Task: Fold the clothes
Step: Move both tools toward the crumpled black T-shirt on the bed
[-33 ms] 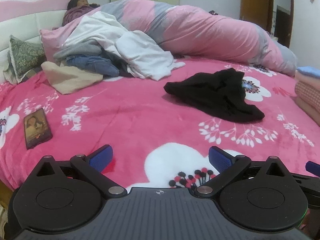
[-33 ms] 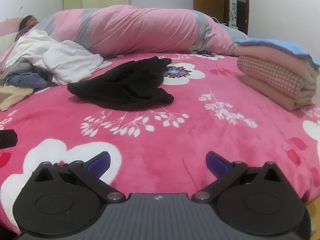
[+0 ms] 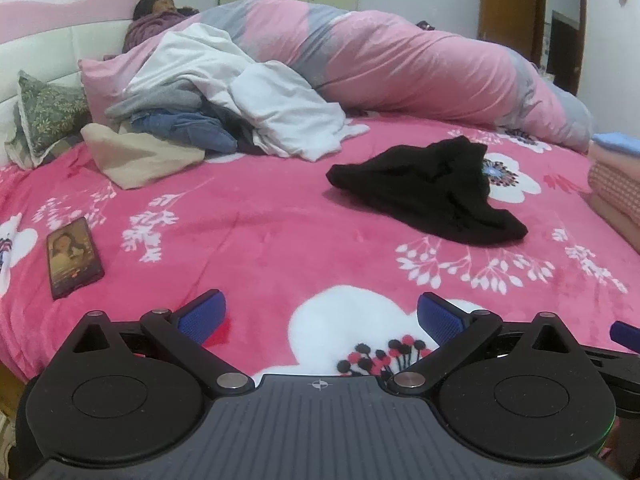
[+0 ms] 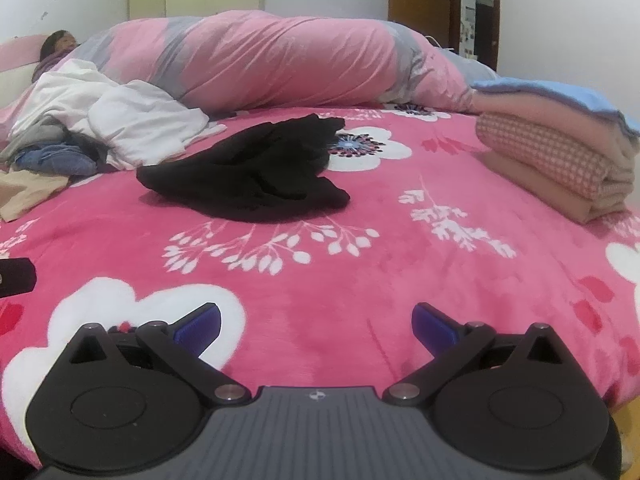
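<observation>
Lying crumpled well beyond both fingers, black garment (image 3: 432,188) (image 4: 248,176), left gripper (image 3: 320,316) and right gripper (image 4: 316,324) spread, empty

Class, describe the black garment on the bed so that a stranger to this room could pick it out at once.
Start at the bed's pink floral blanket. In front of the long pink and grey duvet and right of the heap of unfolded clothes, the black garment lies crumpled and alone. It is the only all-black piece, apart from the heap and from the folded stack.
</observation>
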A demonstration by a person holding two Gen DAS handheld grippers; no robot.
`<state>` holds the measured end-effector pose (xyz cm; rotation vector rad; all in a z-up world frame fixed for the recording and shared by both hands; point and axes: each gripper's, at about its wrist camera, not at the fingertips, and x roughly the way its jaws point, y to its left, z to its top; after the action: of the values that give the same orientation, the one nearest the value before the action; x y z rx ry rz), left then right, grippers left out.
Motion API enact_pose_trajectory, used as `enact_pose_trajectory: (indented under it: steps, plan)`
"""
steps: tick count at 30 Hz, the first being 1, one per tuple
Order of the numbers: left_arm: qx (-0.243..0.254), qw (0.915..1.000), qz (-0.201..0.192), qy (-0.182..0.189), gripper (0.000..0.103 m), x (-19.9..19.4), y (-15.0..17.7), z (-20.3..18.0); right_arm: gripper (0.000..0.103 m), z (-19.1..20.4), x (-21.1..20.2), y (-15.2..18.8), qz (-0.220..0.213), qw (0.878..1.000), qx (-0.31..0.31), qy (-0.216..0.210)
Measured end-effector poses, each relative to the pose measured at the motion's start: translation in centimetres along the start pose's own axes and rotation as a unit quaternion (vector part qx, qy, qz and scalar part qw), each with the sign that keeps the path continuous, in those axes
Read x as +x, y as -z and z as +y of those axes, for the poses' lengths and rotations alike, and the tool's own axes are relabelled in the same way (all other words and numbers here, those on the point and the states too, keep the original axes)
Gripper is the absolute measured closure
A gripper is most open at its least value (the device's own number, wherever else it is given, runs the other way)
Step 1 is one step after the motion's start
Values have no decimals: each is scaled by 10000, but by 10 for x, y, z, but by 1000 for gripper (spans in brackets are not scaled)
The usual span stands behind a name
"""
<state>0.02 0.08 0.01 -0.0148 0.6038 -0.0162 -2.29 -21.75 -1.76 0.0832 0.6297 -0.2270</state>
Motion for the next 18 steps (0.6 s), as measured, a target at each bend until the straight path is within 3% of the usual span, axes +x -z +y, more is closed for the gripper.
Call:
enact_pose_trajectory:
  steps: [7,12,18]
  plan:
    - [36,9998,209,-46,0,2,0,5,0,7,-8,5,-145,9999,-25,-6]
    - [-134,9981,422,439,3,5,0,18,0,10,-8,-2,-104,9999,-60,-40]
    - [-334,9963,614,496,0,10,2,21,0,13,-11,-3,-149,9998,-94,-70]
